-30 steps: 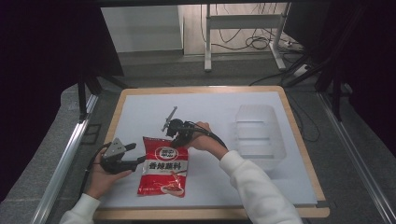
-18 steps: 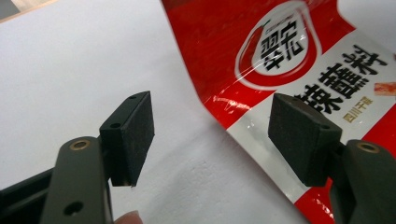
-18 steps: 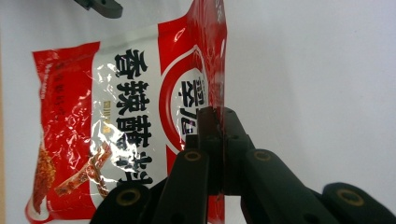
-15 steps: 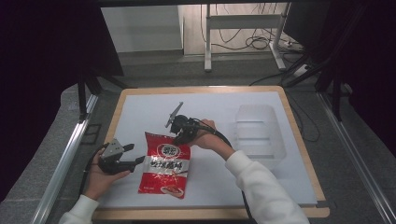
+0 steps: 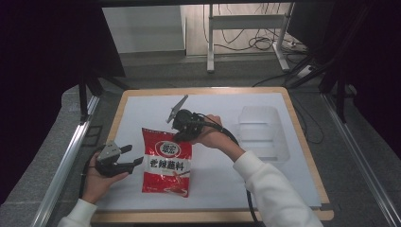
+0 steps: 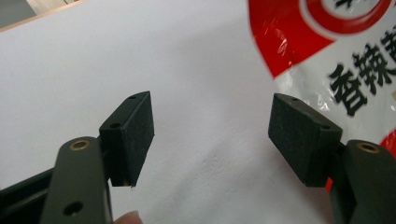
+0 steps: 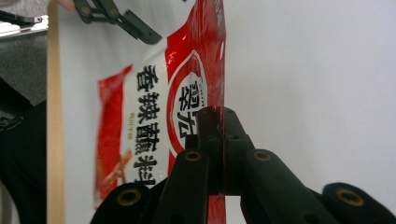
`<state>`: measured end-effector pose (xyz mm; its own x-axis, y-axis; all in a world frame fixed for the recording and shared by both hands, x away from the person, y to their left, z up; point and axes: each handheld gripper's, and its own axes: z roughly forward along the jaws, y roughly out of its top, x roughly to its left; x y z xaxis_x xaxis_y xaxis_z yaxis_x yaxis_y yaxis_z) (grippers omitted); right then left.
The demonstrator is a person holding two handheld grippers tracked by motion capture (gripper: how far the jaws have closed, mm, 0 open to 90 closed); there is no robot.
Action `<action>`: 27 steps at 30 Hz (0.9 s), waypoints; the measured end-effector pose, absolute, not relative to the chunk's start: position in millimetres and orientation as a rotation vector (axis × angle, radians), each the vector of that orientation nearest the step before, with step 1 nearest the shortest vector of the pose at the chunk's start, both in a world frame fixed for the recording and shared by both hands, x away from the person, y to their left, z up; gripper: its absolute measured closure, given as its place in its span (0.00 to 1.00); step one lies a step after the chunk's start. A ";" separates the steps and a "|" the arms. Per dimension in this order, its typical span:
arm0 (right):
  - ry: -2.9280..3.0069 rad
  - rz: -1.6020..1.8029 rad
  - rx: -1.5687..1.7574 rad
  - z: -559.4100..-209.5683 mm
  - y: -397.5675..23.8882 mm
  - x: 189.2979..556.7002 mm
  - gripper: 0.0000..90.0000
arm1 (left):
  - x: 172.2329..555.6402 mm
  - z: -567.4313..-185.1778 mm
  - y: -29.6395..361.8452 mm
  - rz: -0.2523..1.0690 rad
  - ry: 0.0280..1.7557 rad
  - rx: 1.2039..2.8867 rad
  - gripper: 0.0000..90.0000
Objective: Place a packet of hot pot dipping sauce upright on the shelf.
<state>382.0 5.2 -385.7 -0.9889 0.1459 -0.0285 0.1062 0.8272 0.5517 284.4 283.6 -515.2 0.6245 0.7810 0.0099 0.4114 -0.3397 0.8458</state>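
1. The right gripper (image 5: 182, 135) has its jaws pinched tight on the top right corner of the red packet (image 5: 166, 161); in the right gripper view the two black jaws (image 7: 219, 140) meet with the packet's edge (image 7: 212, 70) clamped between them.
2. The packet sits near the front of the white table top (image 5: 222, 184), left of centre. Its top end is lifted by the grip, while the lower end looks to rest on the surface.
3. The front of the packet is red and white with a round red mark and large black characters; it faces up in the high view.
4. The left gripper (image 5: 124, 163) is just beside the packet's left edge, held low over the table by the left hand (image 5: 97, 179).
5. Its jaws stand wide apart with nothing between them. In the left gripper view the two pads (image 6: 135, 135) frame bare white surface, and the packet (image 6: 336, 56) lies past the right-hand pad, not touched by either.
6. A clear plastic bin (image 5: 262, 132) stands on the right side of the table, well apart from the packet and both grippers.
7. The table has a wooden rim (image 5: 208, 216), and the right sleeve (image 5: 269, 189) reaches in from the front right.
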 end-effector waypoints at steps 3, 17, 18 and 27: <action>2.912 0.914 0.201 -373.9 0.4 378.5 0.99 | 283.9 -514.8 283.3 0.529 0.940 1.965 0.34; 2.808 0.961 0.166 -336.3 -17.0 365.6 0.99 | 285.6 -518.2 279.5 0.516 0.928 2.005 0.34; 2.806 0.961 0.166 -334.6 -17.8 366.0 0.99 | 285.7 -518.5 279.3 0.514 0.925 2.008 0.34; 2.768 0.941 0.210 -319.7 -32.1 371.9 0.99 | 285.8 -519.5 278.7 0.510 0.923 2.016 0.34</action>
<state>371.9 -32.1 -319.7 -0.9678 0.2007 -0.1517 0.0666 0.7859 0.6148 285.8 278.7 -519.5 0.6463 0.7629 0.0182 0.4213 -0.3765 0.8251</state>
